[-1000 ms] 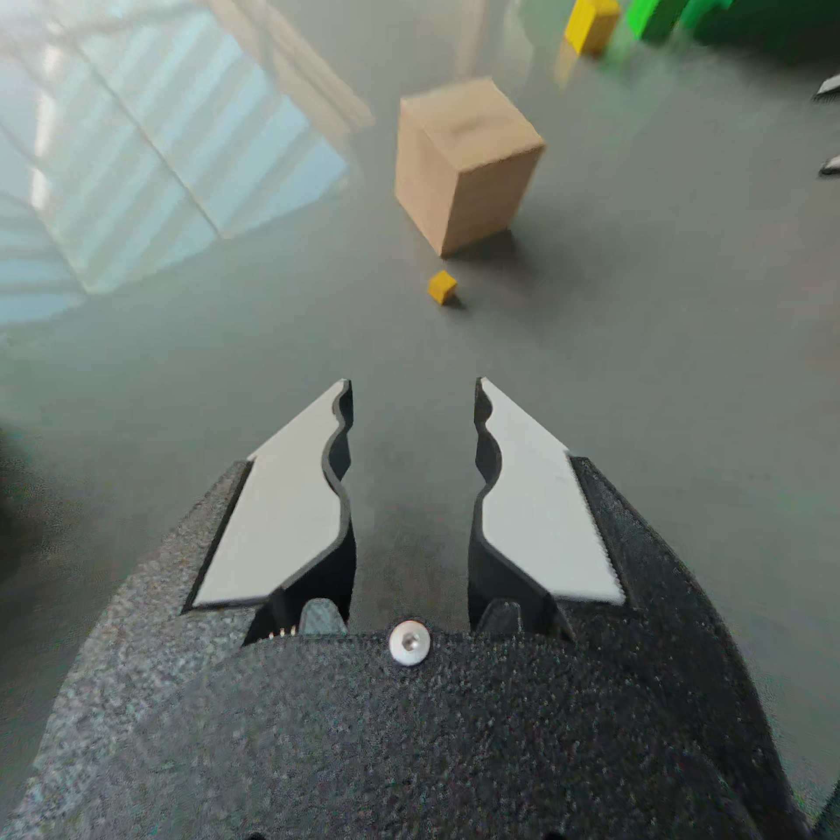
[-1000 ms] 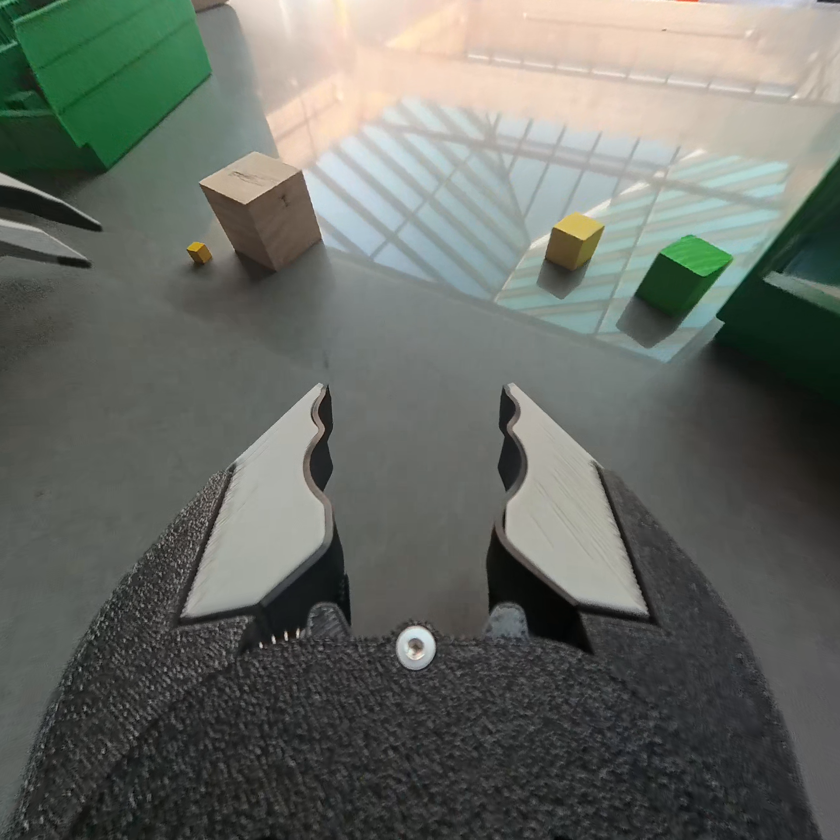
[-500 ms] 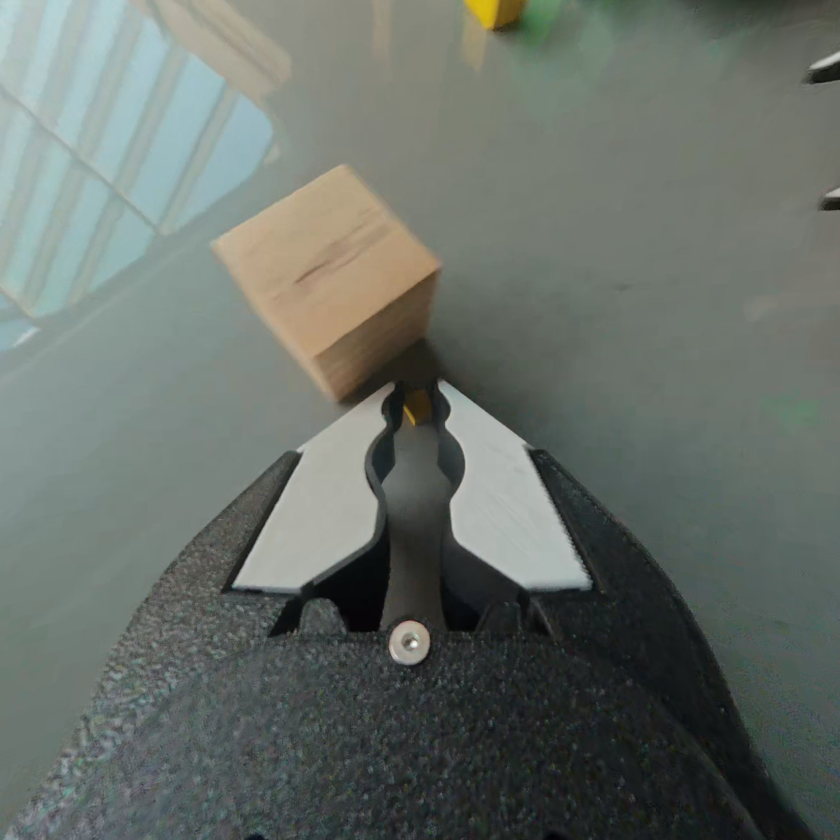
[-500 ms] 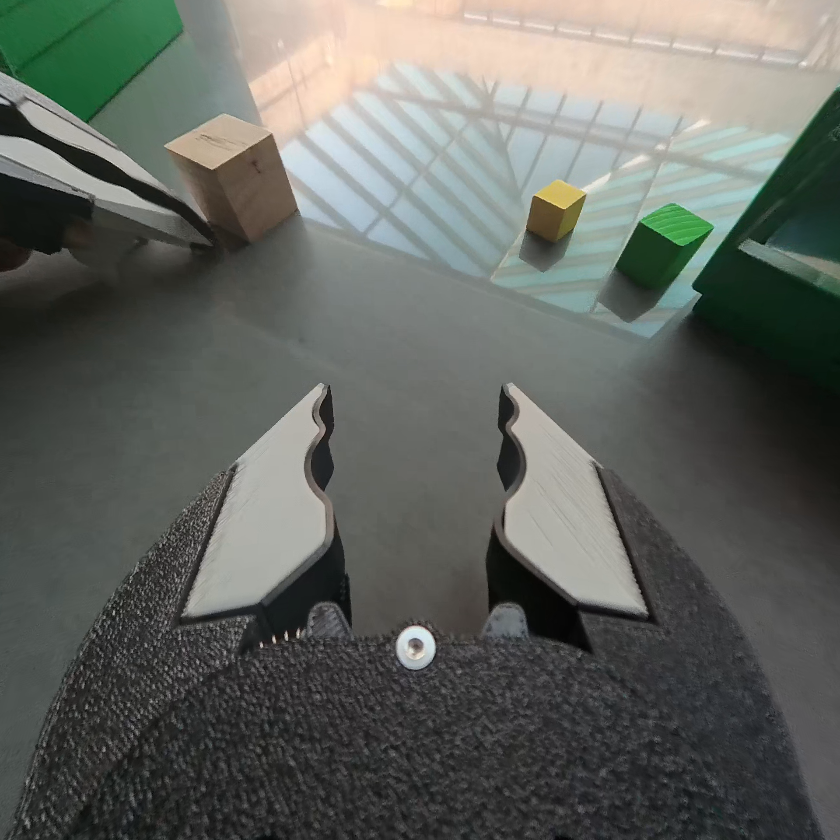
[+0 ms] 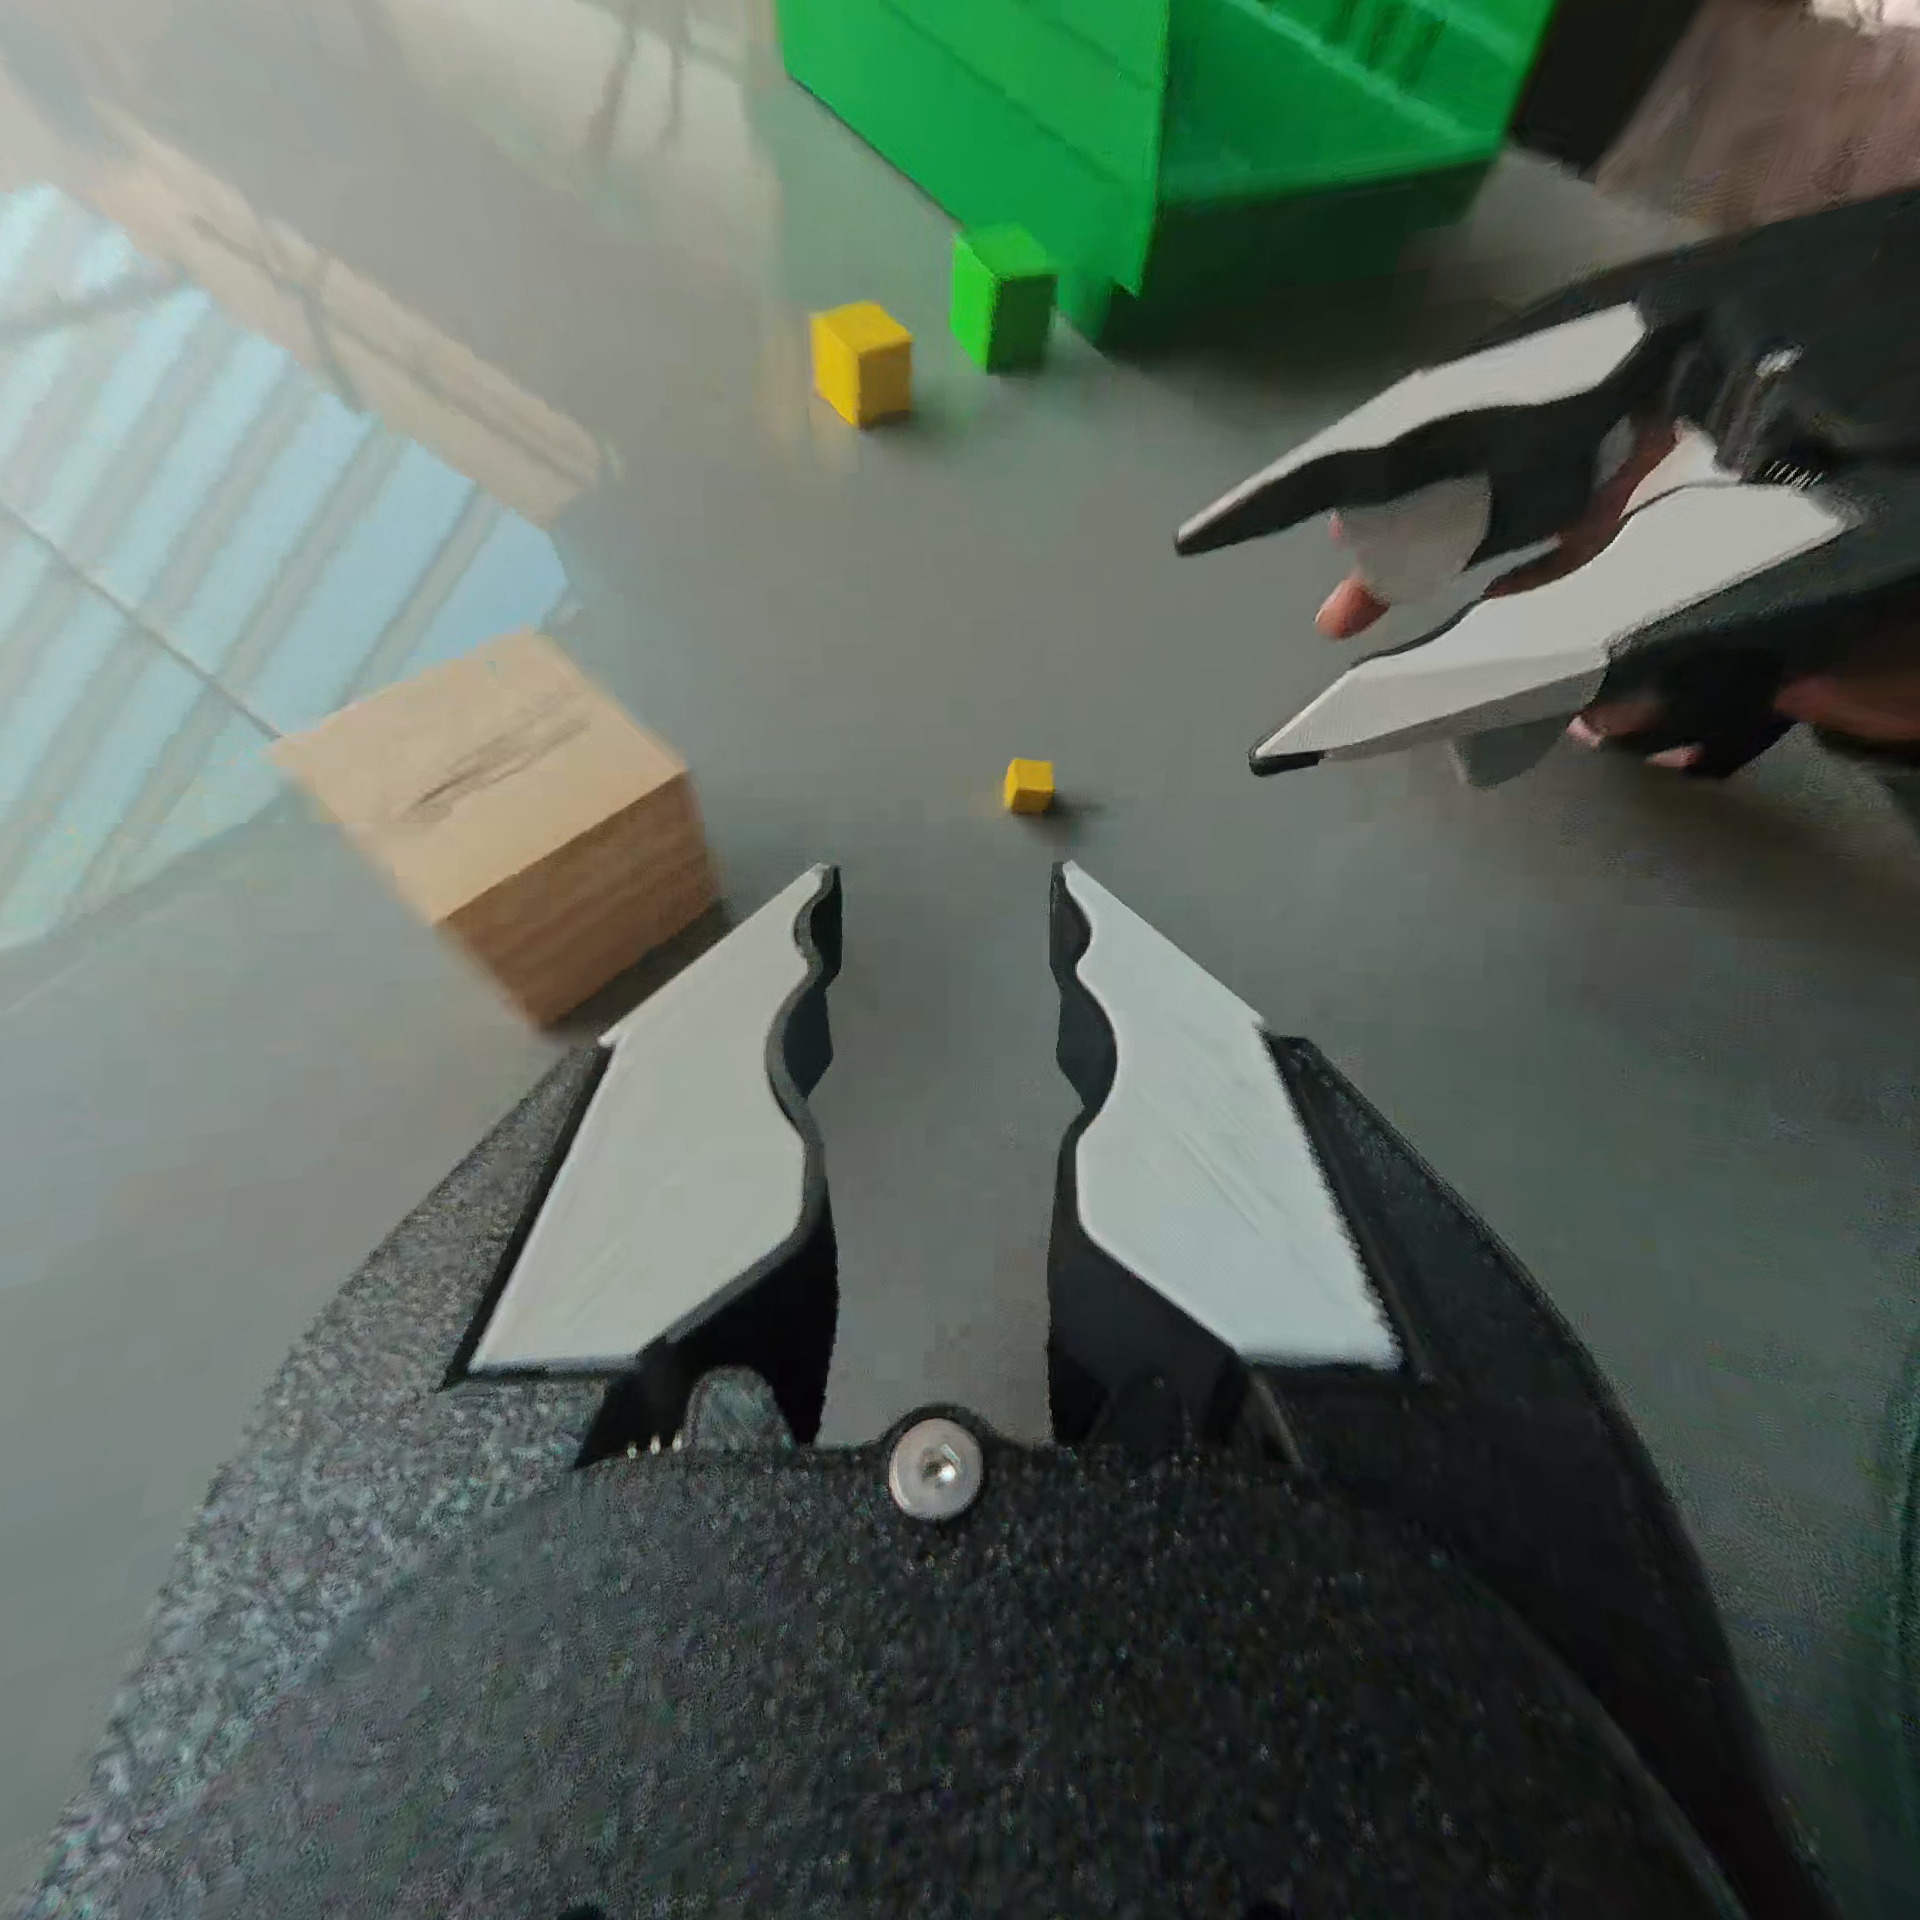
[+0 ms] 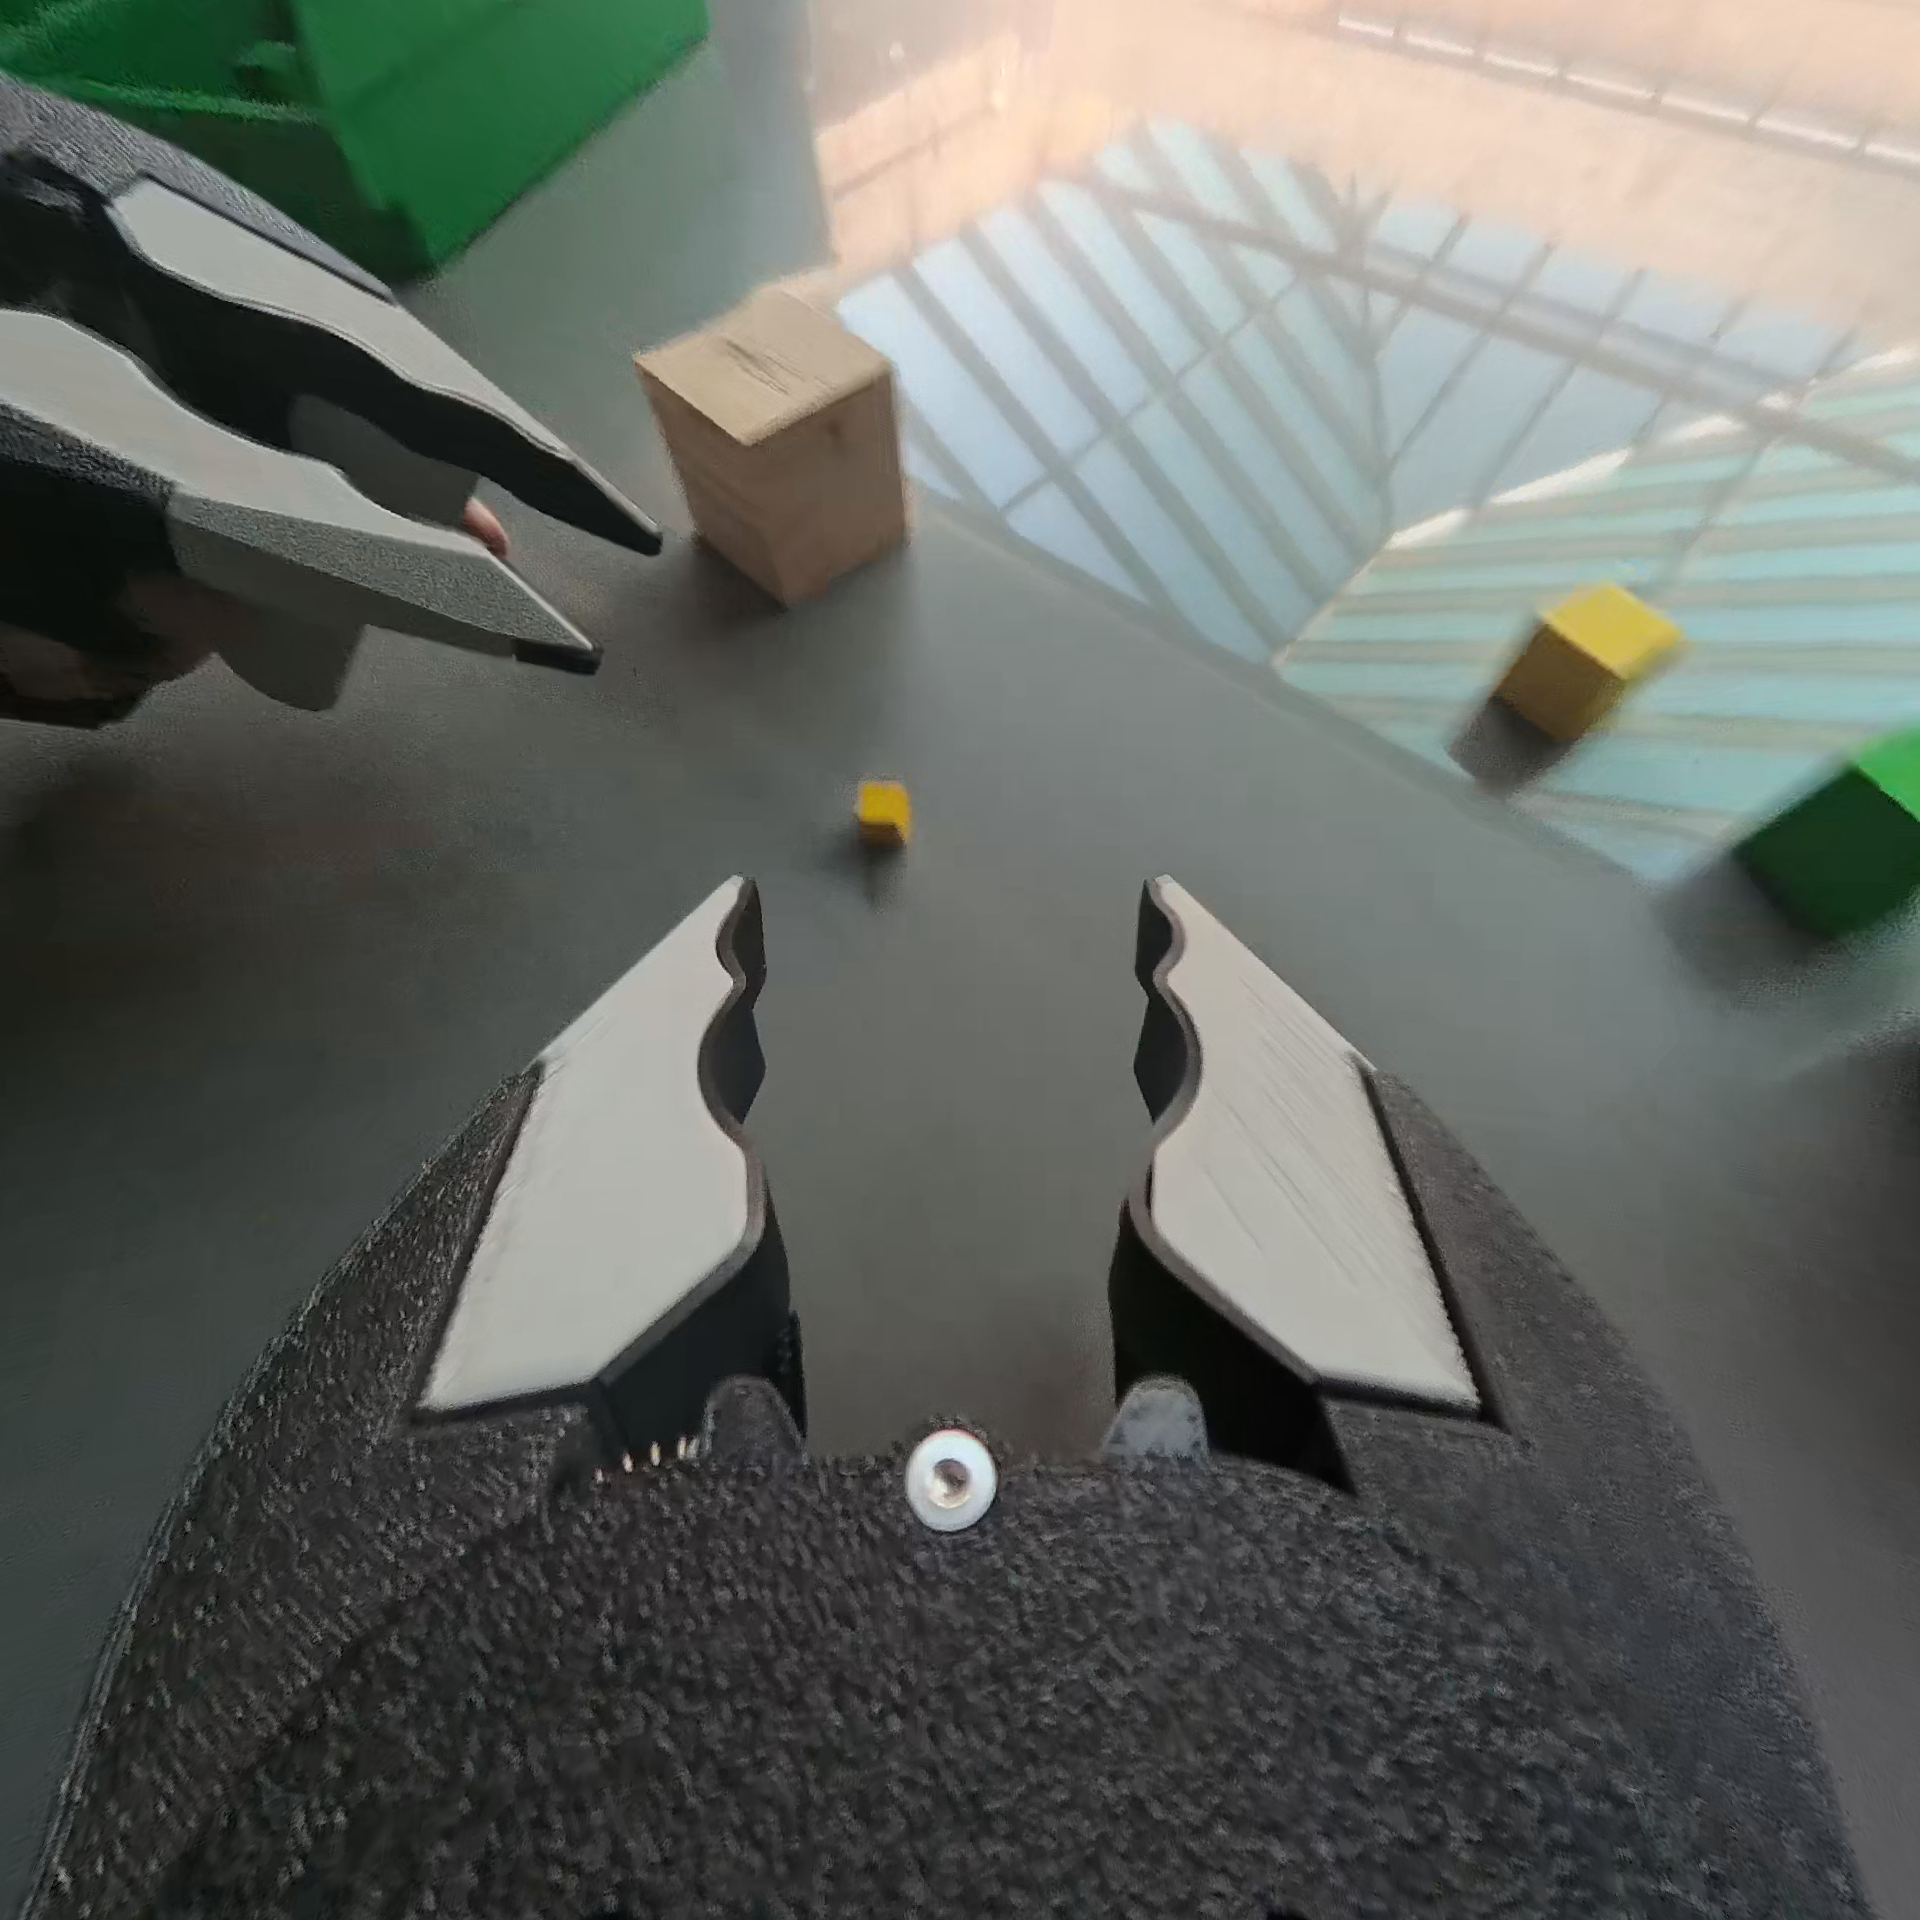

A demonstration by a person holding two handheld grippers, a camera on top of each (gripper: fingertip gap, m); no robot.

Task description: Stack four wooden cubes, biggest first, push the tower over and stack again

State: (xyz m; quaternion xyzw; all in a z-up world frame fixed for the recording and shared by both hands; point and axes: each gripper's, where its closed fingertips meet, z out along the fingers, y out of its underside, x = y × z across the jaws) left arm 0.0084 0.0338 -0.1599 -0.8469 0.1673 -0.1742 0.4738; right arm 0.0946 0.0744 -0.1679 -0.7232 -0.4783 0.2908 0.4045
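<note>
Both grippers gape empty near the tiny yellow cube.
Left gripper, right gripper: jaws wide; only the left view shows the green slatted bin behind it.

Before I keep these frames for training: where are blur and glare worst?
Right wrist view: motion blur smears the larger yellow cube and green cube at right; window glare washes the tabletop. Left wrist view: the wooden block is smeared, glare at left; the tiny yellow cube stays fairly crisp.
</note>
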